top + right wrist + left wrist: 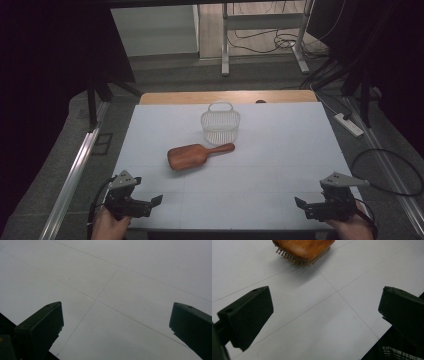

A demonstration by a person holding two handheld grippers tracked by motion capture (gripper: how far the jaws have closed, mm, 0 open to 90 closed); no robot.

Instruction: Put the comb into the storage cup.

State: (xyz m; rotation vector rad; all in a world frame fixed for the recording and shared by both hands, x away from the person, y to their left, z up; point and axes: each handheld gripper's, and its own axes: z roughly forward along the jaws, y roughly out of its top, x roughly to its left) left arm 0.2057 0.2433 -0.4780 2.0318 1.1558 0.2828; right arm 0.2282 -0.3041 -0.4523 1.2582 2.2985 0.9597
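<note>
Overhead, we see the white table [280,165] with a wooden hairbrush [196,155] lying near its middle, its paddle head toward our left and its handle pointing right and slightly away. Just beyond the handle stands a small white wire basket [220,124], upright, so close to the brush that we cannot tell whether the two touch. Our left gripper [150,202] hovers over the near left corner of the table, held in a hand [107,226], and our right gripper [304,206] sits at the near right corner in the other hand [352,227]; both are well apart from the brush and point inward toward each other. A grey three-cornered plate tops each one. Beyond the table we see a grey floor, metal desk legs and loose cables. From the left gripper view, the two black jaws stand wide apart with nothing between them, and the hairbrush's head [303,248] shows at the top edge, bristles down on the table, well ahead of the jaws; thin seam lines cross the white surface. From the right gripper view, the jaws are likewise spread wide and hold nothing, with bare table [117,290] and its faint crossing seams beneath them.
</note>
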